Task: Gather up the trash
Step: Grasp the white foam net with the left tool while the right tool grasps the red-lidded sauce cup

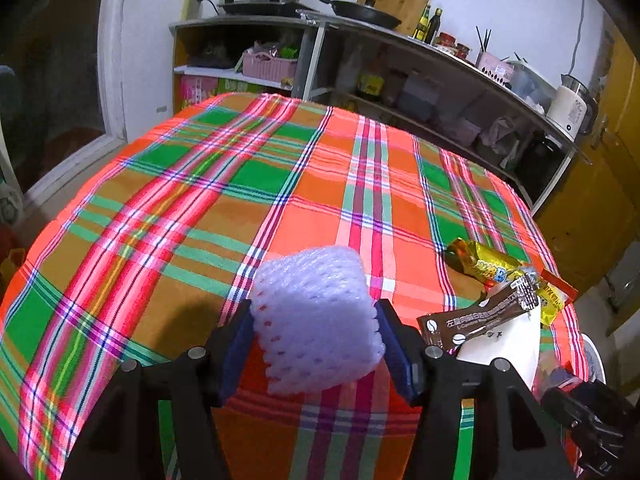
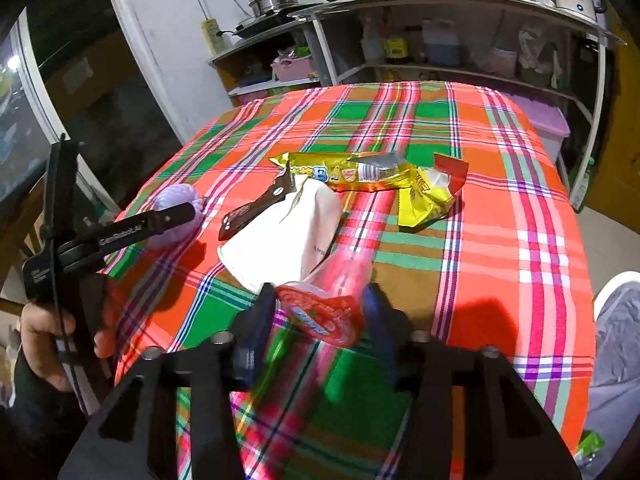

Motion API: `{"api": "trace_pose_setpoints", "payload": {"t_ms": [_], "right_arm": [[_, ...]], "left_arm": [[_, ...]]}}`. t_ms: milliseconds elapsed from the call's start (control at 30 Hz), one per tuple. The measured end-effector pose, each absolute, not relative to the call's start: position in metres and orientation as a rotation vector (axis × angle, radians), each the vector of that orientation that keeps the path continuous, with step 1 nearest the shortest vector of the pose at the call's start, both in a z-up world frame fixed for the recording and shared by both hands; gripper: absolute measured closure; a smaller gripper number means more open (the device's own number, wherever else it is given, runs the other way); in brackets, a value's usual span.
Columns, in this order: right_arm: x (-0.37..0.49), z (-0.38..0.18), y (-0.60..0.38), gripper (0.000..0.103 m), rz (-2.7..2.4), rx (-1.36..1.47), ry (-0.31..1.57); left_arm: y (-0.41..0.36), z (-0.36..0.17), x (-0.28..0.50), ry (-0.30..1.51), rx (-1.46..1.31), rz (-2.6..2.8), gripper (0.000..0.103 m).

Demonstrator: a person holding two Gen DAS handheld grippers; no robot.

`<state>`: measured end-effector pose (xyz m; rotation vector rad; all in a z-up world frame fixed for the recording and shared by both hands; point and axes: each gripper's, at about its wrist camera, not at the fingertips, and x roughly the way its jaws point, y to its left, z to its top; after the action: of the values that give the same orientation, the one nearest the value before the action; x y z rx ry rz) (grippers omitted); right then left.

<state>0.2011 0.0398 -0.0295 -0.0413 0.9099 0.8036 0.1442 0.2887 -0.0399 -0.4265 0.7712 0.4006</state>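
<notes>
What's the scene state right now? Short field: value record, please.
surface: table with plaid cloth
left gripper: shut on purple foam net, lifted over cloth
right gripper: shut on red jelly cup
still on table: white paper cup on its side, brown coffee sachet, gold snack wrapper, yellow wrapper
bin: not in view
background: shelf with pots and bottles
</notes>
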Motion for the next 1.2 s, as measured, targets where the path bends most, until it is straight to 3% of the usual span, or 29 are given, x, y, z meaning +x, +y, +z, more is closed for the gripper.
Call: {"api": "trace_pose_setpoints", "payload": {"t_ms": [100, 333, 1200], "right_arm": [[0.199, -0.027, 0.036, 0.059, 0.805, -0.032, 0.897], [0.194, -0.018, 0.022, 0.059, 0.804, -0.020, 0.871], [0.128, 0.043, -0.086, 0.059, 0.717, 0.011, 0.693]], "left_arm": [[0.288, -0.039, 0.143, 0.764, -0.426, 0.400, 0.055], [0.278, -0.030, 0.127, 0.732, -0.407, 0.425, 0.063], [0.118, 0.040, 0.056, 0.607, -0.276, 0.126, 0.064]]}}
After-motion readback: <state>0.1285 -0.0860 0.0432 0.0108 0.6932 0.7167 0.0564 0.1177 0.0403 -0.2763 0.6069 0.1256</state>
